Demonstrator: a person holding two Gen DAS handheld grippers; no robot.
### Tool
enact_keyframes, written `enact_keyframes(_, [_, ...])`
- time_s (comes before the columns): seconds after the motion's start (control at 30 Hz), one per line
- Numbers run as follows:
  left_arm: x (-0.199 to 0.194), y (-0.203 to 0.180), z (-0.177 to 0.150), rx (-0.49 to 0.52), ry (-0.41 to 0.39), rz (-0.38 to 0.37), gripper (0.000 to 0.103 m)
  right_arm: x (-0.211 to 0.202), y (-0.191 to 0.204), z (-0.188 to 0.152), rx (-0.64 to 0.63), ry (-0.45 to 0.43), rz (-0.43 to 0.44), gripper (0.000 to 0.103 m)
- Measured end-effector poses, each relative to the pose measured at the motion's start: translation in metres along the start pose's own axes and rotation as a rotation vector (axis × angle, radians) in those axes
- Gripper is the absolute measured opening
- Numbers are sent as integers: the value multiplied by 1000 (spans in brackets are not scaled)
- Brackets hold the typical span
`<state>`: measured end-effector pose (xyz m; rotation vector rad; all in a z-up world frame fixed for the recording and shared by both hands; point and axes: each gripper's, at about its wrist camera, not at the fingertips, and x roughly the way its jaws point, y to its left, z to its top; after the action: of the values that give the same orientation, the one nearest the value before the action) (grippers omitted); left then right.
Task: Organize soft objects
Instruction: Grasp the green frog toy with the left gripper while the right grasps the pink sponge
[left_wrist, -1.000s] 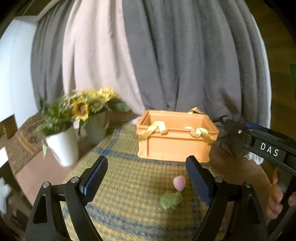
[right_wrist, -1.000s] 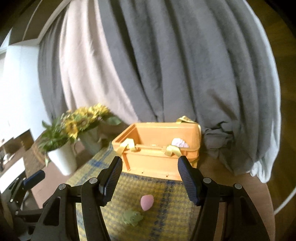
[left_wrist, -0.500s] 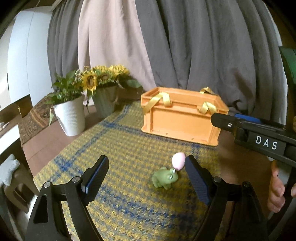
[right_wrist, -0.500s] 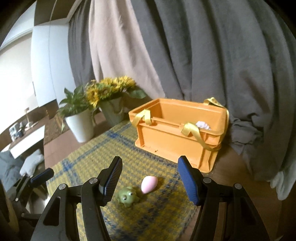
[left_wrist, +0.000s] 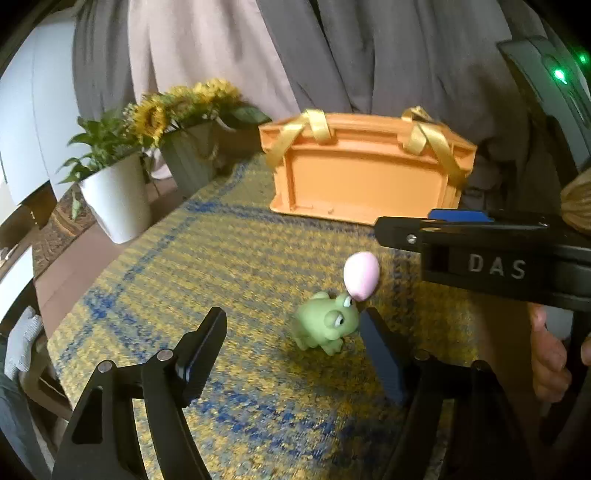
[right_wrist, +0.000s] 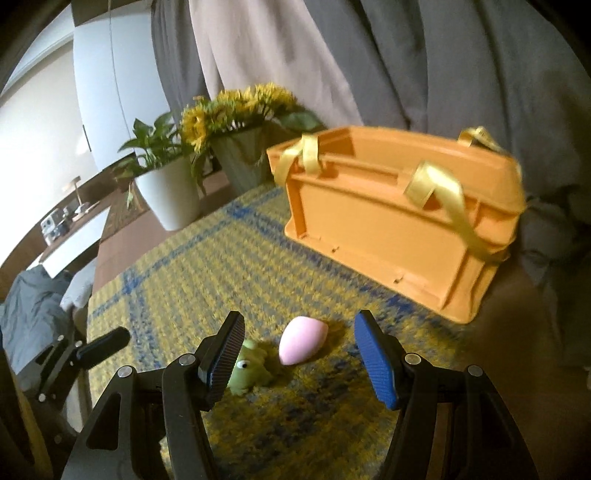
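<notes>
A green frog toy (left_wrist: 325, 326) and a pink egg-shaped sponge (left_wrist: 361, 275) lie close together on the yellow-blue woven mat (left_wrist: 207, 280). My left gripper (left_wrist: 291, 332) hangs low over the mat, its jaws closing. The frog sits between them by the right finger, with no pad pressing on it. My right gripper (right_wrist: 299, 339) is open, with the pink sponge (right_wrist: 303, 339) just ahead between its fingers and untouched. Its left finger half hides the frog (right_wrist: 251, 373). Behind stands the orange crate (right_wrist: 399, 236) with yellow ribbon handles; its inside is hidden.
A white pot with a green plant (left_wrist: 118, 199) and a grey pot of sunflowers (left_wrist: 188, 158) stand at the mat's far left. Grey and pale curtains hang behind. A hand (left_wrist: 550, 358) holds the right gripper's handle. Bare wooden tabletop (right_wrist: 517, 314) lies right of the crate.
Both grippers have sunk toward the mat and come closer to the frog and the sponge. The left jaws have narrowed. The crate now shows its side, not its inside.
</notes>
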<state>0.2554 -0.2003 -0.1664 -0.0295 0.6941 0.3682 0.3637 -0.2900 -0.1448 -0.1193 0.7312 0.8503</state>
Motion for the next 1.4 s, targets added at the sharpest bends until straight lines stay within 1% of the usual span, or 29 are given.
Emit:
enact_keyframes(0.13, [16, -5, -2, 34, 28, -12, 70, 22, -5, -3, 16, 39, 20, 60])
enact_keyframes(0.17, [19, -7, -2, 45, 32, -17, 70, 26, -7, -4, 19, 45, 21, 58])
enact_keyframes(0.33, [31, -14, 0, 101, 44, -46, 69, 45, -12, -5, 40, 83, 50, 55])
enact_keyframes(0.47, [46, -21, -2, 144, 80, -62, 62, 58, -12, -7, 32, 111, 57, 52])
enact_keyframes(0.6, [55, -20, -3, 157, 107, -76, 53, 67, -10, -7, 23, 128, 60, 51])
enact_keyframes(0.67, [59, -19, -3, 155, 114, -86, 51, 72, -9, -7, 17, 135, 63, 50])
enact_keyframes(0.73, [61, -20, -5, 161, 111, -80, 50, 78, -10, -8, 22, 150, 68, 49])
enact_keyframes(0.8, [61, -20, -5, 166, 108, -80, 50, 80, -11, -9, 24, 156, 58, 44])
enact_keyframes(0.83, [61, -20, -5, 166, 107, -80, 49, 81, -11, -9, 23, 154, 50, 39])
enact_keyframes(0.87, [60, -20, -5, 163, 101, -84, 45, 80, -13, -9, 24, 150, 48, 38])
enact_keyframes(0.93, [59, -20, -4, 168, 92, -82, 43, 79, -16, -10, 36, 145, 49, 37])
enact_keyframes(1.03, [58, -20, -3, 162, 88, -84, 41, 73, -18, -11, 40, 136, 36, 36])
enact_keyframes(1.13, [53, -19, -1, 149, 70, -72, 36, 63, -22, -13, 48, 116, -9, 36])
enact_keyframes(1.2, [51, -16, 0, 139, 65, -70, 34, 57, -26, -14, 62, 111, -23, 36])
enact_keyframes(1.3, [48, -11, 3, 111, 56, -65, 31, 47, -29, -16, 81, 109, -37, 36])
enact_keyframes(1.4, [43, -4, 7, 67, 50, -72, 31, 37, -27, -19, 86, 100, -54, 36])
